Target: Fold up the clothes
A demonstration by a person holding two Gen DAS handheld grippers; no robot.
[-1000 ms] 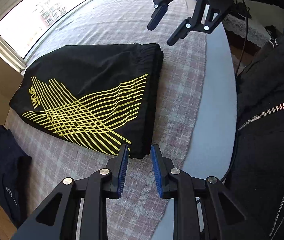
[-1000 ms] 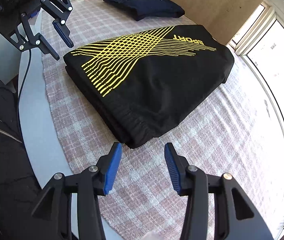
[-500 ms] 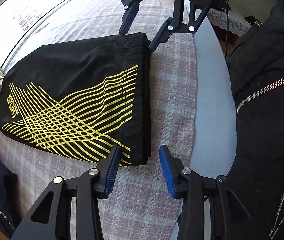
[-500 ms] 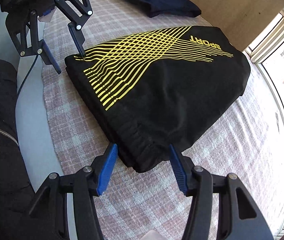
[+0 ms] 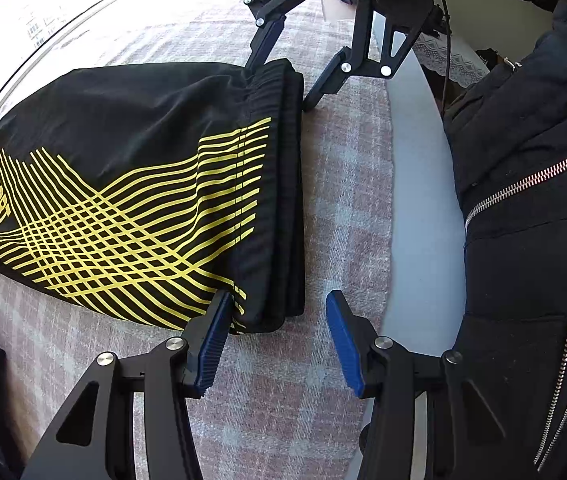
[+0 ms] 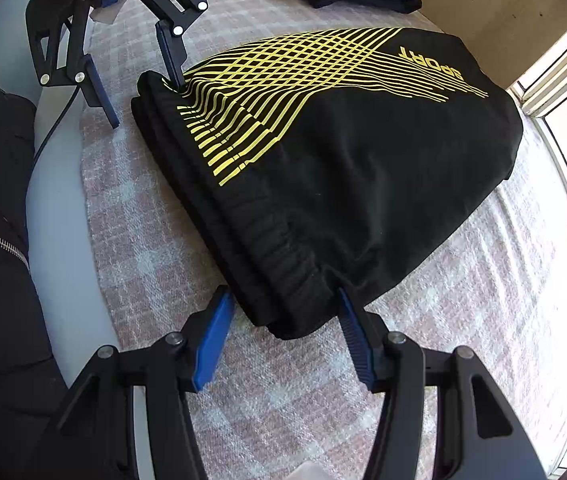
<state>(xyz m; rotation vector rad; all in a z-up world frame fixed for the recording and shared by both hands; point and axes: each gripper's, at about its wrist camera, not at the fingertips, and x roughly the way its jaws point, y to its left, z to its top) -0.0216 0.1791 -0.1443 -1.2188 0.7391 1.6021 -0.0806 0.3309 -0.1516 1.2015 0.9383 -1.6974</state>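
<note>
I'm straddling waistband edge of folded black shorts (image 5: 131,184) on plaid table cloth (image 5: 335,184). Left gripper (image 5: 273,338) and right gripper (image 6: 283,338) both gaping, jaws apart, one corner between each pair. Waistband running gripper to gripper; both equally near.

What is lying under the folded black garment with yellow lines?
The black garment lies on a pink checked cloth that shows all around it. What lies beneath its middle is covered.
</note>
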